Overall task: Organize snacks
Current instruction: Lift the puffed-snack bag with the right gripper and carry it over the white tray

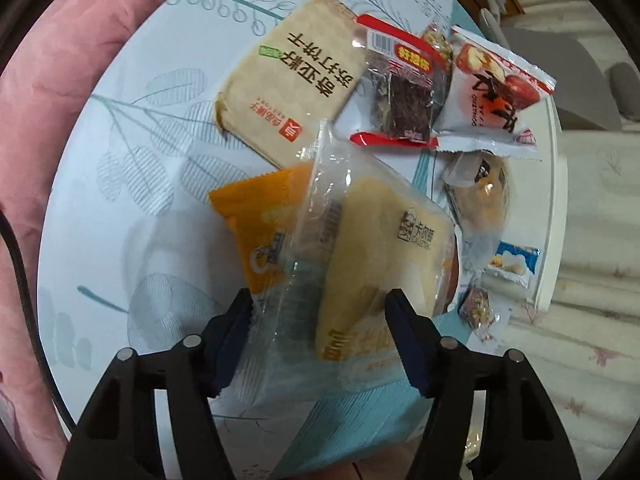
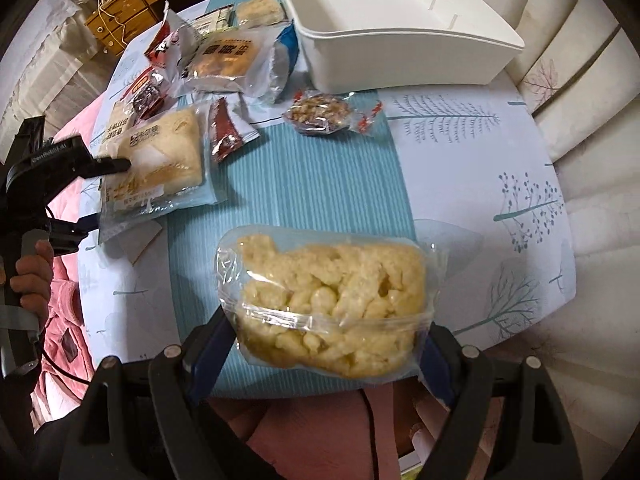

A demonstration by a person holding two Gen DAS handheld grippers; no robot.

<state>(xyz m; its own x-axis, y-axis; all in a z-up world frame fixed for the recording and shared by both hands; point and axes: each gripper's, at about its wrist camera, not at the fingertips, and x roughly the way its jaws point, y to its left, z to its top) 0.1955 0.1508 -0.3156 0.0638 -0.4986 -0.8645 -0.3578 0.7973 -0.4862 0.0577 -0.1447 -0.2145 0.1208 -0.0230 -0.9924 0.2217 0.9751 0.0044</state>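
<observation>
The right gripper [image 2: 328, 356] holds a clear bag of puffed snacks [image 2: 336, 300] between its fingers, above the near edge of the table [image 2: 480, 148]. The left gripper [image 1: 320, 332] has its fingers on both sides of a bread pack [image 1: 372, 248], which lies near the table's left edge; whether they press it cannot be told. A white bin [image 2: 400, 52] sits at the far edge. Other snack packs lie near the far left corner.

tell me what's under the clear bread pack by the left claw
An orange packet sticks out from under the bread pack, on the table. How far it runs underneath is hidden.
</observation>
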